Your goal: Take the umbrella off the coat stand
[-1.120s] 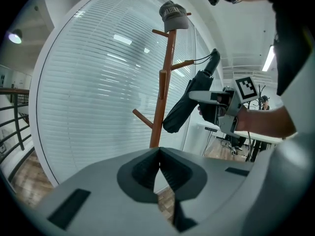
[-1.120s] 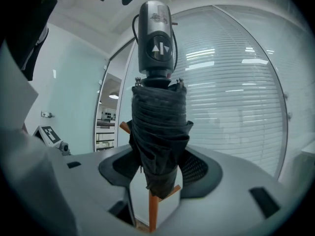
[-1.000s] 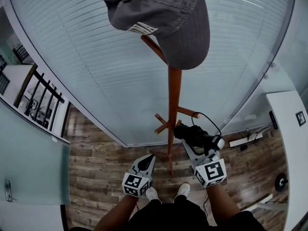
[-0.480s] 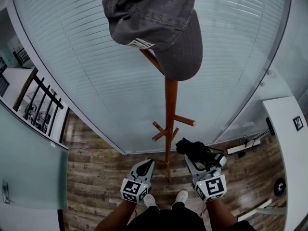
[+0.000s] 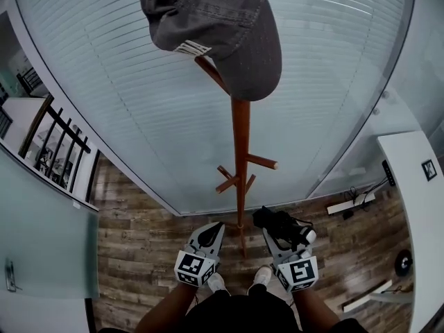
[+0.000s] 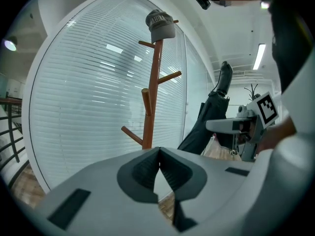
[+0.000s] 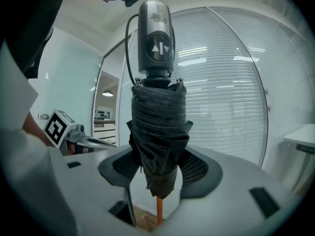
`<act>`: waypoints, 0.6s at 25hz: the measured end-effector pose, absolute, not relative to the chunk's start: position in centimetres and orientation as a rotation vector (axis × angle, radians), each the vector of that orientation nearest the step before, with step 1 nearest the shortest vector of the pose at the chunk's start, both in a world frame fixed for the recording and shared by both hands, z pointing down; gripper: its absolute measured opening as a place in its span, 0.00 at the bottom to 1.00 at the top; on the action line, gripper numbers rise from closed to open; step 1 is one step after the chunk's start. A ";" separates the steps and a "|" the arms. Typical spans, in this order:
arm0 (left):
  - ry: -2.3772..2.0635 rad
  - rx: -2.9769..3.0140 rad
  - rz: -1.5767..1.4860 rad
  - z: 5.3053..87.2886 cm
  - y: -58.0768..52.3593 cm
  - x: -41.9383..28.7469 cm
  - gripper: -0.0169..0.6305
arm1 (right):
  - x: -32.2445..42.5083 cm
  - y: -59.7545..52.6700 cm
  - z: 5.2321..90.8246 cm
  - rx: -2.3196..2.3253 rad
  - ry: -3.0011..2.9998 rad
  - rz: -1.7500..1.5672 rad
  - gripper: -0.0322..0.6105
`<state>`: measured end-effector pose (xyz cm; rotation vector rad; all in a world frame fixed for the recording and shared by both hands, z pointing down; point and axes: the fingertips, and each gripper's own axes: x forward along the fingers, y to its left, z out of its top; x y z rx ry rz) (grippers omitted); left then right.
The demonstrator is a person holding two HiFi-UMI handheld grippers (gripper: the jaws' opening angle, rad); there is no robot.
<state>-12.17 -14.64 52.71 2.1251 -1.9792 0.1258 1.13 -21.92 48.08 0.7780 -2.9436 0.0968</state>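
Note:
The wooden coat stand point(image 5: 240, 158) rises in front of me, with a grey cap point(image 5: 215, 26) on its top peg. A folded black umbrella point(image 5: 279, 223) lies across my right gripper point(image 5: 276, 230), to the right of the pole and below its lower pegs, apart from them. In the right gripper view the umbrella point(image 7: 157, 132) stands upright between the jaws, which are shut on its folded cloth, and its grey handle point(image 7: 155, 38) is on top. My left gripper point(image 5: 216, 227) is shut and empty, just left of the pole. The stand point(image 6: 152, 92) also shows in the left gripper view.
A curved glass wall with white blinds point(image 5: 139, 103) stands right behind the stand. A white desk point(image 5: 416, 186) is at the right, with a power strip point(image 5: 350, 203) on the wooden floor. A black railing point(image 5: 55, 144) is at the left. My shoes point(image 5: 260, 276) are below.
My right gripper has carried the umbrella down and back from the stand's lower pegs towards me. The left gripper has hardly moved.

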 end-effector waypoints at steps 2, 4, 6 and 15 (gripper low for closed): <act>-1.975 2.120 0.120 53.1 -14.6 -12.0 0.05 | 1.3 -21.4 49.0 0.767 -2.915 0.106 0.43; -1.971 2.119 0.119 53.4 -14.4 -11.8 0.05 | 1.5 -20.9 49.4 0.764 -2.901 0.105 0.43; -1.965 2.116 0.110 53.5 -14.2 -11.7 0.05 | 1.4 -20.6 49.6 0.762 -2.911 0.116 0.43; -1.966 2.086 0.065 53.4 -14.1 -12.0 0.05 | 0.9 -21.4 48.9 0.765 -2.883 0.028 0.43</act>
